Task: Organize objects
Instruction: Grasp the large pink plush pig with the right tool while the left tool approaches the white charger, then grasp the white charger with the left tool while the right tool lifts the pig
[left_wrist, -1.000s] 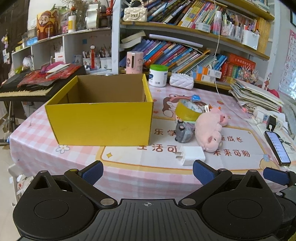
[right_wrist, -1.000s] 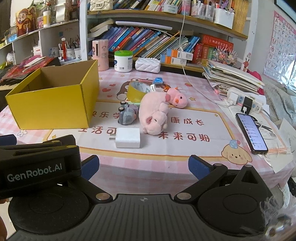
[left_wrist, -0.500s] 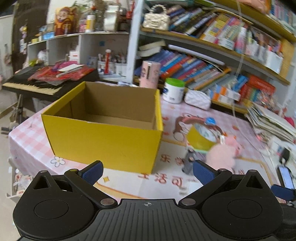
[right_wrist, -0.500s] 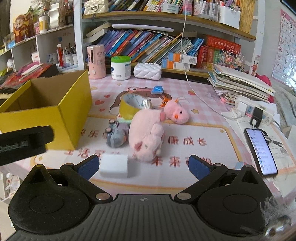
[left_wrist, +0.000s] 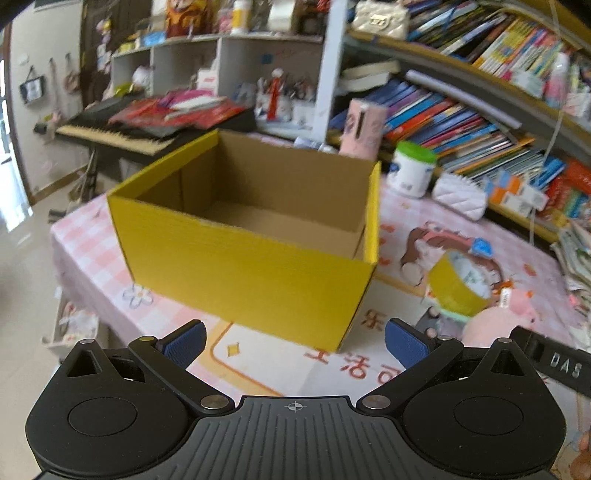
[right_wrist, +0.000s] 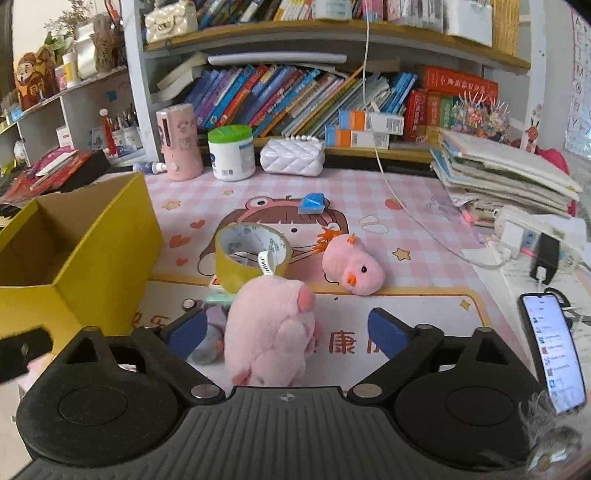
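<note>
An empty yellow cardboard box (left_wrist: 251, 273) stands on the pink checked table, also at the left of the right wrist view (right_wrist: 92, 258). My left gripper (left_wrist: 293, 345) is open and empty just in front of the box's near wall. My right gripper (right_wrist: 284, 330) is open, with a pink plush pig (right_wrist: 271, 328) between its fingers, not clamped. A small grey toy (right_wrist: 208, 339) lies beside the pig by the left fingertip. A yellow tape roll (right_wrist: 251, 254) (left_wrist: 461, 288) and a pink plush chick (right_wrist: 352, 269) lie behind.
A blue eraser (right_wrist: 312, 203), a white jar with green lid (right_wrist: 231, 153), a pink cylinder (right_wrist: 179, 142) and a white quilted purse (right_wrist: 291, 157) stand at the back by bookshelves. A phone (right_wrist: 554, 343), chargers and a paper stack (right_wrist: 502, 173) are on the right.
My left gripper moved up and closer to the yellow box. My right gripper moved forward over the table until the pink pig came between its open fingers; the white charger has left view.
</note>
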